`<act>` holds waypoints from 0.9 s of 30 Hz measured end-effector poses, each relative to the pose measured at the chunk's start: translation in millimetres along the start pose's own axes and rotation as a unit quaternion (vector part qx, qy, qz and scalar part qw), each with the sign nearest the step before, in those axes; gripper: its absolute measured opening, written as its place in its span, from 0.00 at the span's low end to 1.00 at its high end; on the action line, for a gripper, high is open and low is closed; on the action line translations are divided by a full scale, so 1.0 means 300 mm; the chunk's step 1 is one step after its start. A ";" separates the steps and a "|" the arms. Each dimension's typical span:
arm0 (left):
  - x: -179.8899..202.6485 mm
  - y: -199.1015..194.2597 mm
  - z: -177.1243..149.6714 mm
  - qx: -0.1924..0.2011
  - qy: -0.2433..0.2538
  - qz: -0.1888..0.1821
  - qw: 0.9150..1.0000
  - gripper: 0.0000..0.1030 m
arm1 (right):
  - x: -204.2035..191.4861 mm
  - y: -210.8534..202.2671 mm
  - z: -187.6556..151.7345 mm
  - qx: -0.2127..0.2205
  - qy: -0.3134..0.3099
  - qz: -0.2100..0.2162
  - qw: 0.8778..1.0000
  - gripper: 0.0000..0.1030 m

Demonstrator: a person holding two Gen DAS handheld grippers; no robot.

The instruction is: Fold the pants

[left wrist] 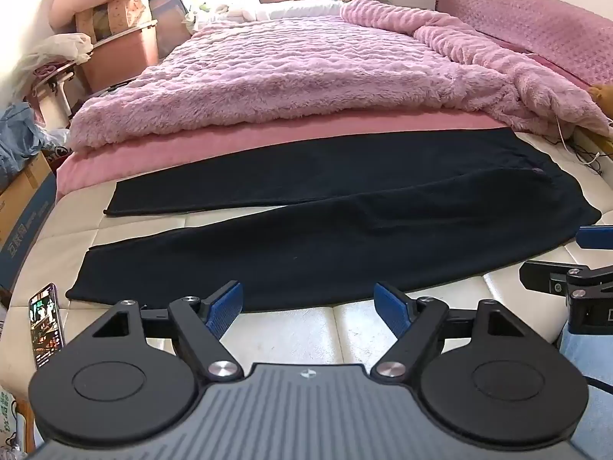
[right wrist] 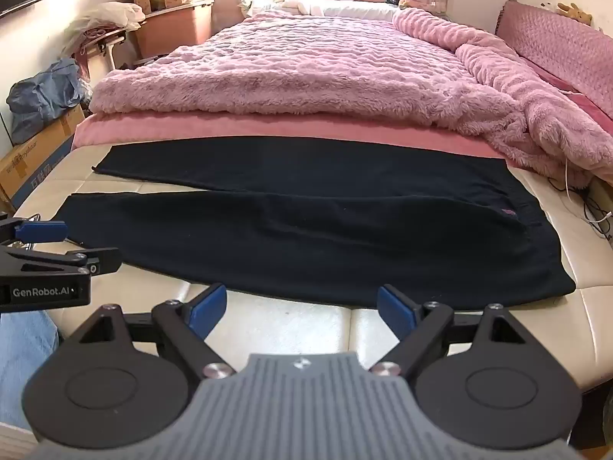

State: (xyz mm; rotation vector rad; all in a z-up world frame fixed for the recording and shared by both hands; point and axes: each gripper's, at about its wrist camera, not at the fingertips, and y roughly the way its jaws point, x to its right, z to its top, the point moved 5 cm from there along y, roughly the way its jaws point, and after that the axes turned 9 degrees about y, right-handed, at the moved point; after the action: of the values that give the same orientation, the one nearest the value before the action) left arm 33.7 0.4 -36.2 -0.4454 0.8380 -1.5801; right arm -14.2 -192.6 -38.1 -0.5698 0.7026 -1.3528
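Black pants lie flat across the cream mattress, waistband to the right, both legs spread apart toward the left. They also show in the right wrist view. My left gripper is open and empty, just in front of the near leg's edge. My right gripper is open and empty, just in front of the pants' near edge by the hip. Each gripper shows at the side of the other's view, the right one and the left one.
A fluffy pink blanket over a pink sheet lies behind the pants. A phone lies on the mattress at the left. Cables lie at the right. Boxes and bags stand left of the bed.
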 end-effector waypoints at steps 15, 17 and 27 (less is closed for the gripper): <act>-0.024 -0.004 -0.009 -0.005 0.001 -0.001 1.000 0.89 | -0.007 -0.005 -0.007 0.004 0.000 0.003 1.000 0.80; -0.010 -0.004 -0.008 -0.005 0.001 0.002 1.000 0.89 | -0.008 -0.005 -0.009 0.005 -0.001 0.003 1.000 0.80; -0.010 -0.005 -0.012 -0.007 0.002 0.004 1.000 0.89 | -0.010 -0.008 -0.008 0.003 -0.003 0.003 1.000 0.80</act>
State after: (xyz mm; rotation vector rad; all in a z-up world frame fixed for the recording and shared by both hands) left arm 30.8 4.2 -37.1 -0.4486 0.8527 -1.5702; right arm -17.9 -189.9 -37.5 -0.5654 0.6945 -1.3473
